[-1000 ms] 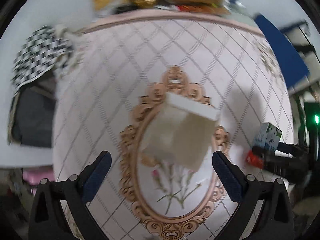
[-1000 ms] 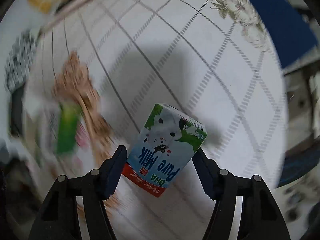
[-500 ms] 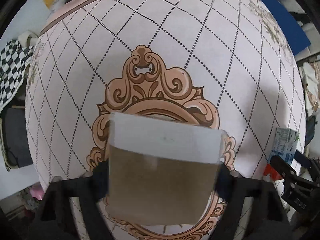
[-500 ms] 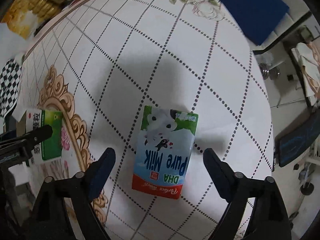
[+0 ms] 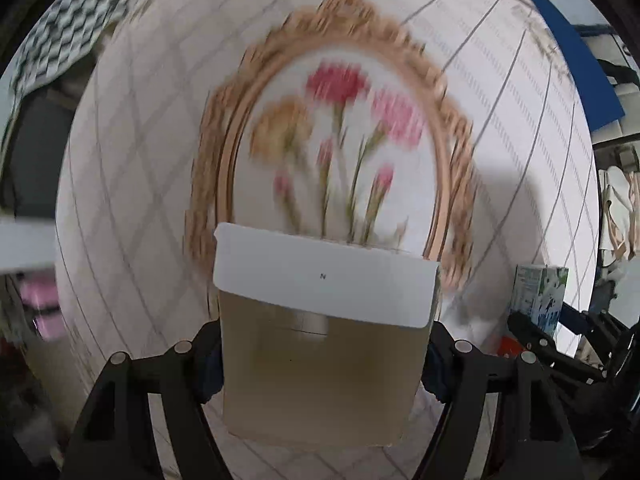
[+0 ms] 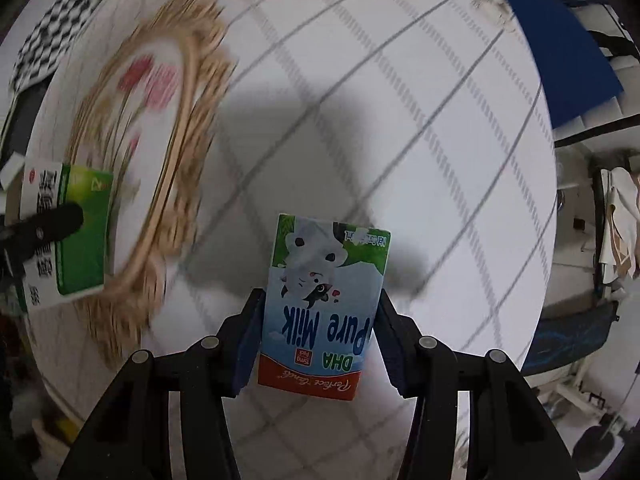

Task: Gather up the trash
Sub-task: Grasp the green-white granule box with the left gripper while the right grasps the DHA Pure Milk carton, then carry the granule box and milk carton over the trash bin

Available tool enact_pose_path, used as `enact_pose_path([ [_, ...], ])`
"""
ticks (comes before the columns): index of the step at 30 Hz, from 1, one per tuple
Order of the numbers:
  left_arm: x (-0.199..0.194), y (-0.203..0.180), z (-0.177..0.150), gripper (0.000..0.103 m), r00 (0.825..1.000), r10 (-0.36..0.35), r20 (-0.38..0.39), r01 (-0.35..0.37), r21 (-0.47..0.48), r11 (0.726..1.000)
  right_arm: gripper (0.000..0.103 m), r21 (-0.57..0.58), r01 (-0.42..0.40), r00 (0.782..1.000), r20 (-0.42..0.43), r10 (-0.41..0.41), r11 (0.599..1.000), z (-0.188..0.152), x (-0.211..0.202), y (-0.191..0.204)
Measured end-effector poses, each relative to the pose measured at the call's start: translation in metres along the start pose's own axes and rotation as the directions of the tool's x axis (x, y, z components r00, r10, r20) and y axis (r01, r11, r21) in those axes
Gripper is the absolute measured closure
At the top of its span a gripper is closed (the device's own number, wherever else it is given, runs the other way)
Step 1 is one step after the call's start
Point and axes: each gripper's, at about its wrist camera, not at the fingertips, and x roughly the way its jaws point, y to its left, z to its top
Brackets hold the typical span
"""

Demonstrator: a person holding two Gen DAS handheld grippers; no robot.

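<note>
Gripping tight, the left gripper has its fingers clamped on the tan carton, wedged between both pads. Over on the right gripper, the milk carton sits pinched between the fingers, above the patterned tablecloth.
</note>
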Motion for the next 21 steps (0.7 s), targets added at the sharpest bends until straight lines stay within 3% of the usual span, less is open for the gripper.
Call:
enact_pose_path([
  [4, 0.009, 0.011, -0.025, 0.030, 1.000, -0.002, 0.009, 0.003, -0.058, 0.998, 0.047, 0.023, 0.027, 1.000, 0.002, -0.027, 0.999, -0.017, 0.008, 0.009],
  [7, 0.006, 0.008, -0.027, 0.030, 1.000, 0.010, 0.027, -0.008, -0.048, 0.999, 0.047, 0.077, 0.031, 0.999, -0.009, -0.031, 0.997, -0.006, 0.021, 0.010],
  [12, -0.002, -0.007, -0.035, 0.030, 0.997, 0.024, 0.068, -0.022, -0.038, 0.999, 0.051, 0.113, 0.052, 0.998, 0.041, -0.057, 0.992, -0.017, 0.029, 0.006],
  [21, -0.060, -0.006, -0.086, 0.030, 0.986, 0.004, 0.167, -0.006, 0.015, 1.000, 0.052, 0.109, 0.041, 0.986, 0.159, -0.058, 0.993, -0.067, 0.008, 0.016],
])
